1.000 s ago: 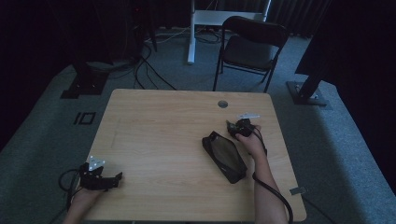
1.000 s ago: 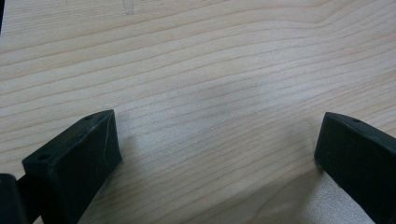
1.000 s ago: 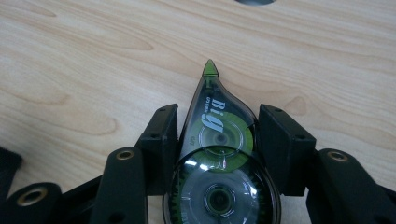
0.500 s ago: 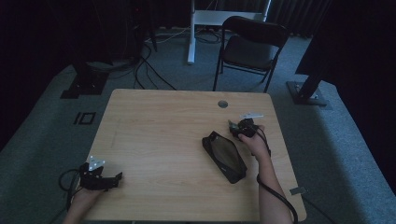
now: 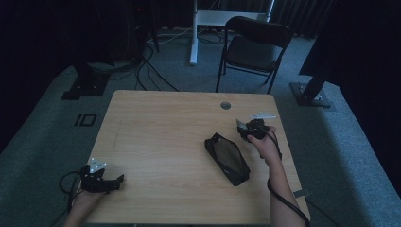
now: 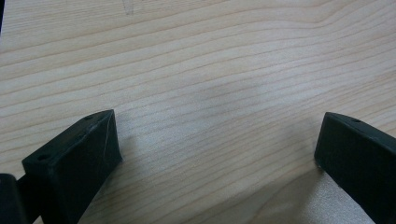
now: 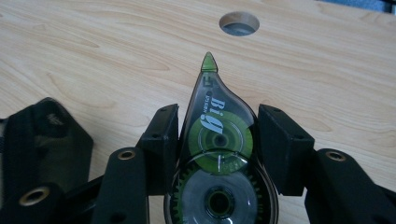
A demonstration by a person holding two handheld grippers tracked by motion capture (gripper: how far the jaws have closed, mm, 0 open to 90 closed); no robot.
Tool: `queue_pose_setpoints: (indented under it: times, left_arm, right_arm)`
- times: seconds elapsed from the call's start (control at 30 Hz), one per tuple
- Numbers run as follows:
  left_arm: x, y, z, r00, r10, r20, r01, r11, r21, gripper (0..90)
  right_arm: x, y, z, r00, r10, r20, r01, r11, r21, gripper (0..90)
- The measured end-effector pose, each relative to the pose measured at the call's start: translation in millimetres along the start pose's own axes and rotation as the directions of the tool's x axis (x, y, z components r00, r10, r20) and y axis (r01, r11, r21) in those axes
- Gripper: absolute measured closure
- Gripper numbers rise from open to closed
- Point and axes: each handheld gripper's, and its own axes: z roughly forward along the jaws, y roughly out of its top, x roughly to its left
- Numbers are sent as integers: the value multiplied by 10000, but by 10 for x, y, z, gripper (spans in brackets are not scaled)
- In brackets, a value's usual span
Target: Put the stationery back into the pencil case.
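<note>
Gripped a correction tape dispenser [image 7: 219, 154] in the right hand-held gripper [image 7: 218, 140], both pads pressed against its clear, green-wheeled body, its pointed green tip aimed toward the round cable hole [image 7: 239, 23] in the tabletop [image 7: 93, 56]. Seen from the high view, held that right hand-held gripper [image 5: 246, 128] above the right part of the tabletop [image 5: 161, 137], near the far right edge, with the person's right hand [image 5: 265, 144] behind it and the cable trailing back along the forearm. Lay just to the left of it a black zip pouch [image 5: 227, 158], flat on the wood and set at a slant, apart from the dispenser; appeared also as a dark fabric shape at the left edge of the right gripper view, pouch [image 7: 44, 144] close beside the left jaw. Rested the left hand-held gripper [image 5: 111, 180] at the near left corner of the tabletop, well apart from pouch and dispenser, with the grey plate on top. Stood wide apart in the left gripper view the two black jaws of that left hand-held gripper [image 6: 217, 149], open, with bare wood grain between them. Stood beyond the far edge of the tabletop a black folding chair [image 5: 253, 49] on grey carpet.
</note>
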Motion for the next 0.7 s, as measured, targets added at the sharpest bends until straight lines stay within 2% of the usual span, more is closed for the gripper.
queue_pose_setpoints:
  times: [0.23,0.7]
  left_arm:
    - [0,0,0,10000,0,0,0,10000,0,1]
    - [0,0,0,10000,-2,1,2,10000,0,1]
  right_arm:
    - [72,33,-220,9995,198,-228,-206,9992,-348,498]
    - [251,103,-621,9991,-78,-421,47,9974,-716,498]
